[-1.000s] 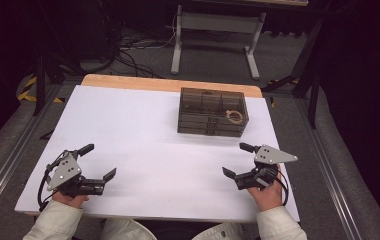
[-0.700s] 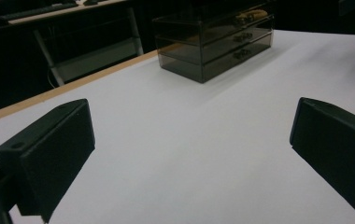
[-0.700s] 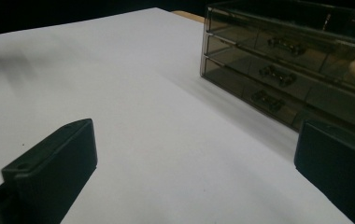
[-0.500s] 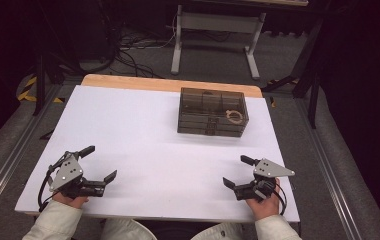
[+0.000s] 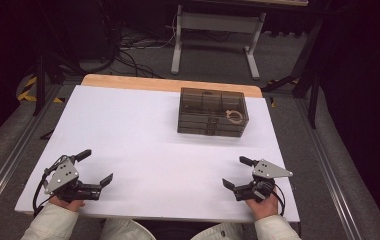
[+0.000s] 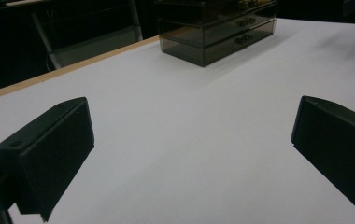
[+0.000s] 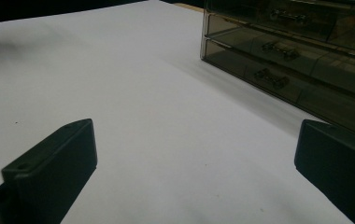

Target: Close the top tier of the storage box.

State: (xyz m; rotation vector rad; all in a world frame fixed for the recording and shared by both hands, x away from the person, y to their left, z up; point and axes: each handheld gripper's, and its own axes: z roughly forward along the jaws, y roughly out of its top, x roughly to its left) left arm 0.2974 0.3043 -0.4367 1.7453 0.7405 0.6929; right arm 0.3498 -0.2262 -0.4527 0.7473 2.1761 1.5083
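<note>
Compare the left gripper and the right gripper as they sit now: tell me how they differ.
The left gripper sits near the table's left front corner, far from the drawer box; the right gripper sits at the right front, closer to the box. In the right gripper view the box's drawer fronts loom large; in the left gripper view the box is small and distant. Shared: both are open, empty, held low over the white table.

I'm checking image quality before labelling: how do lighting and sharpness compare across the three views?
High view: the white table is evenly lit, its surroundings dark. Left gripper view: dim, the smoky drawer box is fairly clear, the near black jaws soft. Right gripper view: dim, the box casts a soft shadow on the table.
</note>
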